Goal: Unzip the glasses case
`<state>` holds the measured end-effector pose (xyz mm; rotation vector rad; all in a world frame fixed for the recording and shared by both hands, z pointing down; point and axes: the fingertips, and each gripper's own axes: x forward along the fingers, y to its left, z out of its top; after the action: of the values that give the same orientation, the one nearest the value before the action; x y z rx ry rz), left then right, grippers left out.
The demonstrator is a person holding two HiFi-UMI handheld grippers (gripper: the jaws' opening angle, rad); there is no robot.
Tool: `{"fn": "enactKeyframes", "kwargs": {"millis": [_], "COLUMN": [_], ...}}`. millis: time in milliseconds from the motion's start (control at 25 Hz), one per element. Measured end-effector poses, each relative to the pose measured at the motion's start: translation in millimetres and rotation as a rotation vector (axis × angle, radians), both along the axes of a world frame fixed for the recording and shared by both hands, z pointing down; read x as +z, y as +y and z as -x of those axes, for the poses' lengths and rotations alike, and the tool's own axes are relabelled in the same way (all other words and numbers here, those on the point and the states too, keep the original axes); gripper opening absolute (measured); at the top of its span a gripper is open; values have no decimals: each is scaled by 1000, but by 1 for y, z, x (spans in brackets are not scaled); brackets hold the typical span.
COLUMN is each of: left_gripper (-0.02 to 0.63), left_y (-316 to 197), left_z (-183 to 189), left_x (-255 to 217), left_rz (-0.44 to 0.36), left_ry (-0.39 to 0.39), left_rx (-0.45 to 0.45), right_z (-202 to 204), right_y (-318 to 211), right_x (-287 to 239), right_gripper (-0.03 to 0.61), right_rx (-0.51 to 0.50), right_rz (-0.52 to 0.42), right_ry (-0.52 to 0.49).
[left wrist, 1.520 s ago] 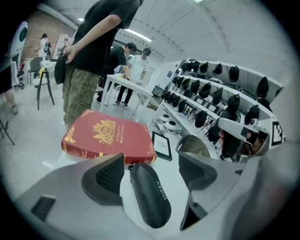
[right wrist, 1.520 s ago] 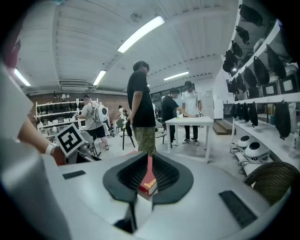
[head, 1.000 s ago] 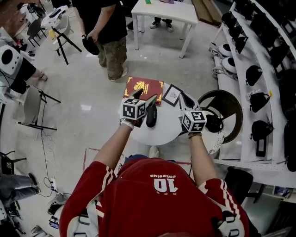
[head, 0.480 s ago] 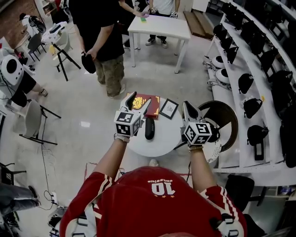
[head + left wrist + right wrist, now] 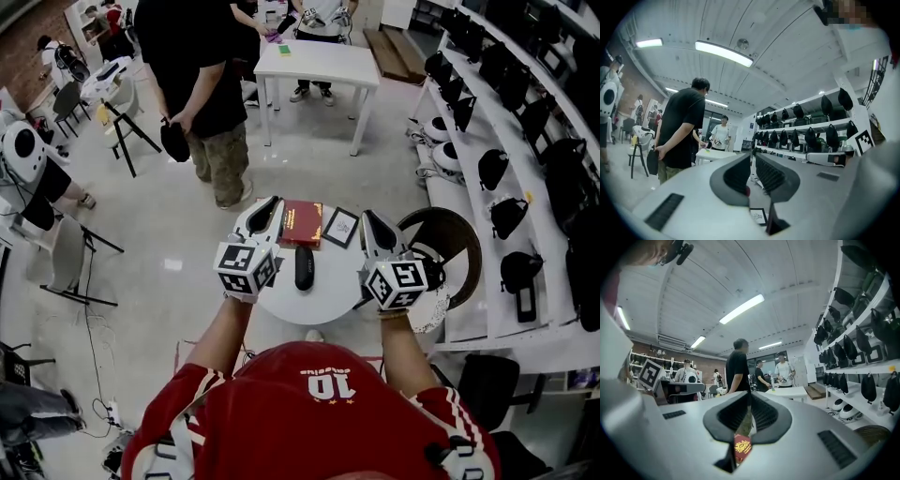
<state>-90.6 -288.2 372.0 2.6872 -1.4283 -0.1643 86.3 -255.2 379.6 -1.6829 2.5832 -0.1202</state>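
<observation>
the round white worktop [image 5: 323, 298] now lies well below both tools, where a second ago they were down at its surface; both have come up and point level out over the room

the left hand-held gripper [image 5: 268, 208] was spread wide beside the case a moment ago; its jaws are closing and stand almost together, a thin slit left and nothing between them, as the left gripper view [image 5: 753, 160] shows

the right hand-held gripper [image 5: 371, 221] is pressed together on nothing; through its slit the right gripper view [image 5: 750, 399] shows only the room and the red book [image 5: 742, 446] far beneath

that red book [image 5: 302, 223] sits on the worktop just past the left hand-held gripper's tips, toward the right one

the black glasses case [image 5: 304, 266] lies flat on the worktop between the two hand-held grippers and beneath them, a little nearer the left, touched by neither

a small framed card [image 5: 341, 227] lies beside the book, just before the right hand-held gripper's tips

so the case has been let go and both hands have drawn off it; this looks like the close of the unzipping, not a fresh approach, though the head view is too small to tell whether the zip stands open
</observation>
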Motion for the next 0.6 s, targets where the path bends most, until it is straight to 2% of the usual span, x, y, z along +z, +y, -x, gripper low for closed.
{"fn": "enactKeyframes", "kwargs": {"millis": [280,600], "left_gripper": [9,8], "left_y": [7,11], "left_z": [6,10], "left_x": [-11,-17], "left_rz": [-51,-49], "left_ry": [-52,-46], "left_rx": [-46,-57], "right_z": [-5,-2], "right_y": [5,9], "right_x": [-12,-17], "right_gripper": [18,18], "right_rx": [25,30], "right_rz": [-10,-9], "right_ry": [15,23]}}
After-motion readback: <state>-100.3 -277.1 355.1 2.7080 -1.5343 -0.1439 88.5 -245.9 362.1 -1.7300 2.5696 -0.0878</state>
